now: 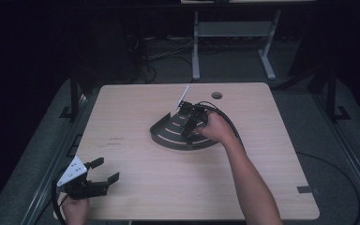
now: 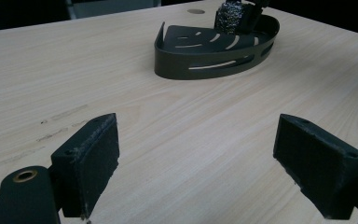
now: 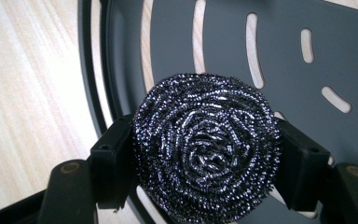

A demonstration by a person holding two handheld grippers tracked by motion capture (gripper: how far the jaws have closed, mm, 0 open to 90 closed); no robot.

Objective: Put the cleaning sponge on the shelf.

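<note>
Your right gripper (image 3: 205,154) squeezes the steel scourer (image 3: 207,147) by its 2 sides over the tray (image 3: 279,51); it is light, springy, so hold gently.

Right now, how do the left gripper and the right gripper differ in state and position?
The left gripper is open with nothing between its pads, while the right gripper is shut on the steel wool scourer. The left gripper sits at the near left edge of the wooden table; the right gripper is over the dark slotted corner caddy at mid-table. Both have black padded jaws.
</note>
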